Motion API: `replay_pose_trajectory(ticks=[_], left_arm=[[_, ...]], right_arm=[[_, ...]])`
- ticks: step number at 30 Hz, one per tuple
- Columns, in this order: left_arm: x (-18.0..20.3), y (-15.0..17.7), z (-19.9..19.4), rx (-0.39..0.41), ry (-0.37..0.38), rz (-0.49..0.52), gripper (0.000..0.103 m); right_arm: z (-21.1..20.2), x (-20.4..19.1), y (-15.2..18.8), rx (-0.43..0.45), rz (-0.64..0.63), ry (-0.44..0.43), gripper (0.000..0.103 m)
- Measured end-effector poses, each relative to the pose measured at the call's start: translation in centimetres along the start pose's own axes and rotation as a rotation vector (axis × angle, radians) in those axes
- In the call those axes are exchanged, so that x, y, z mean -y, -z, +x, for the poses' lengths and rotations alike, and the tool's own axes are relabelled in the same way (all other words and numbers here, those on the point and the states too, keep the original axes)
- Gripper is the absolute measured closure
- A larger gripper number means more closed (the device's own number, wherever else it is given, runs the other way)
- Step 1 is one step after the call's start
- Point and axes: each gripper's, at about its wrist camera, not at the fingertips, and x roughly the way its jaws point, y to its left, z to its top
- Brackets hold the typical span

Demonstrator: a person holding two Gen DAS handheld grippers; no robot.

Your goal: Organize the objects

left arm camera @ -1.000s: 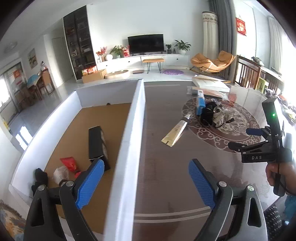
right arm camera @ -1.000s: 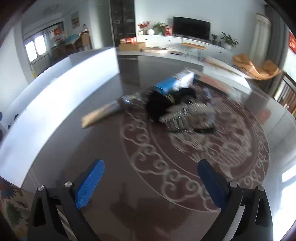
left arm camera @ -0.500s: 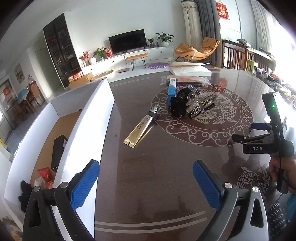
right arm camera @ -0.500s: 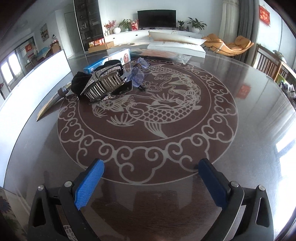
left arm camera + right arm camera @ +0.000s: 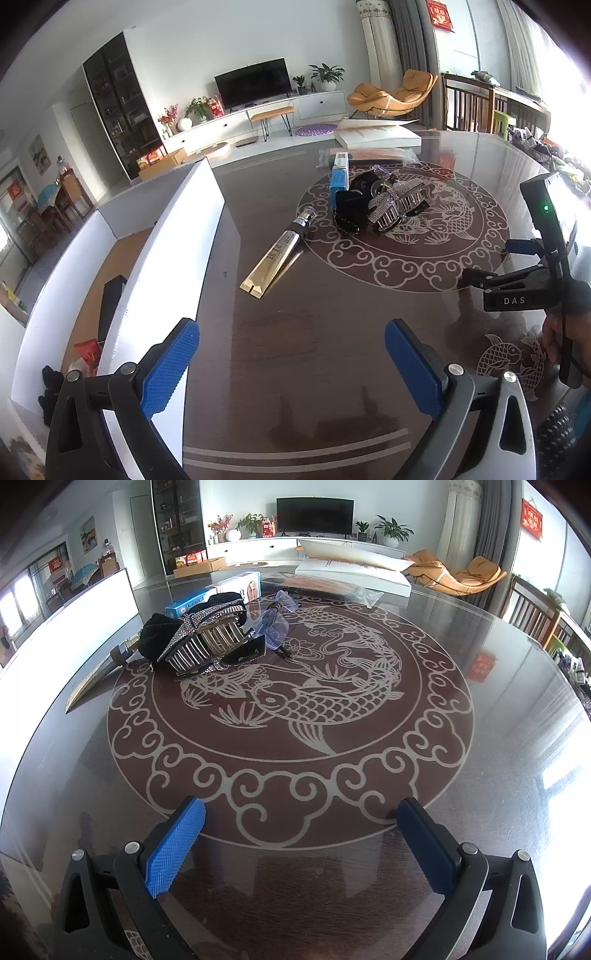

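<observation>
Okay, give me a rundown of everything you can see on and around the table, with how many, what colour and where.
Table: one, dark brown with a pale fish medallion, under everything.
Storage box: one, white walls and brown floor, along the table's left edge.
Black box: one, lying inside the storage box.
Red packet: one, inside the storage box, near end.
Gold tube: one, gold with a silver cap, flat on the table beside the medallion.
Hair claw: one, silver rhinestone, in the pile on the medallion.
Black pouch: one, under the claw.
Blue carton: one, blue and white, behind the pile.
White flat box: one, far table edge.
Left gripper: blue pads, open, empty.
Right gripper: blue pads, open, empty.
</observation>
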Motion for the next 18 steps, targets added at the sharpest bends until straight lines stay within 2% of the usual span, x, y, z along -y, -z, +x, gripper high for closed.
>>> replay_pose_trajectory(ticks=[18], left_arm=[[0.54,-0.19,0.67,-0.009,-0.025,0.039,0.001]], right_arm=[[-0.02,0.02,0.03,0.0,0.0,-0.001,0.0]])
